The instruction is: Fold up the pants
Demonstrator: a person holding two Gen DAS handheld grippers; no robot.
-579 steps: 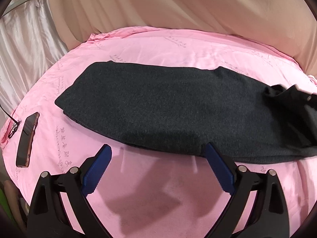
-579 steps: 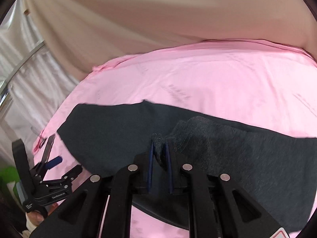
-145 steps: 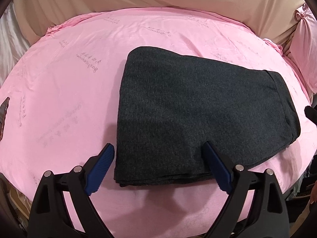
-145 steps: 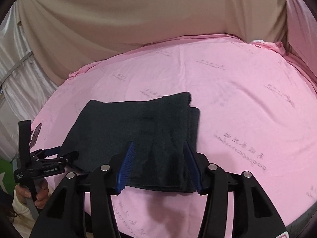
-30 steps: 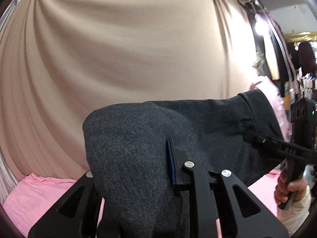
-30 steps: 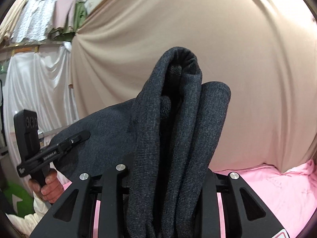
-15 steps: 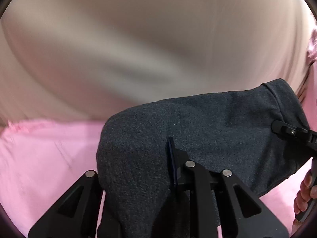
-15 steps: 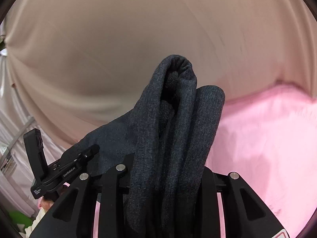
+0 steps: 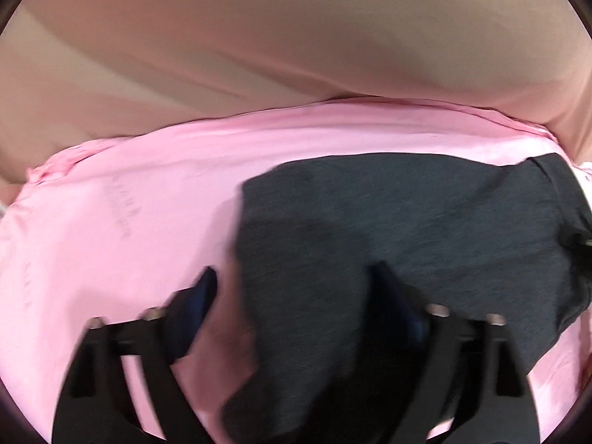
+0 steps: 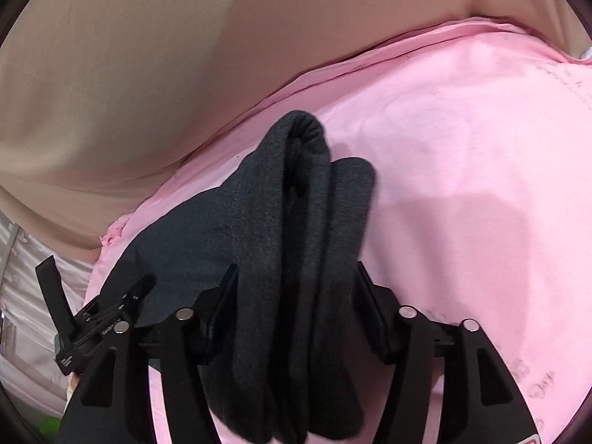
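The folded dark grey pants [image 9: 399, 229] lie low over the pink sheet [image 9: 111, 222]. My left gripper [image 9: 296, 296] is open, its jaws wide apart, with the near left corner of the pants lying between them. In the right wrist view the bundled end of the pants [image 10: 296, 222] runs between the jaws of my right gripper [image 10: 296, 285], which stand apart and look open. The left gripper [image 10: 103, 318] also shows there at the left, at the far end of the pants.
A beige curtain [image 9: 296, 37] hangs behind the pink bed. The bed's far edge [image 10: 370, 59] meets the curtain. White satin fabric [image 10: 22, 296] hangs at the far left in the right wrist view.
Both grippers came down from the air to the bed with the pants. The left gripper has opened and let go of the pants; the right jaws have also spread.
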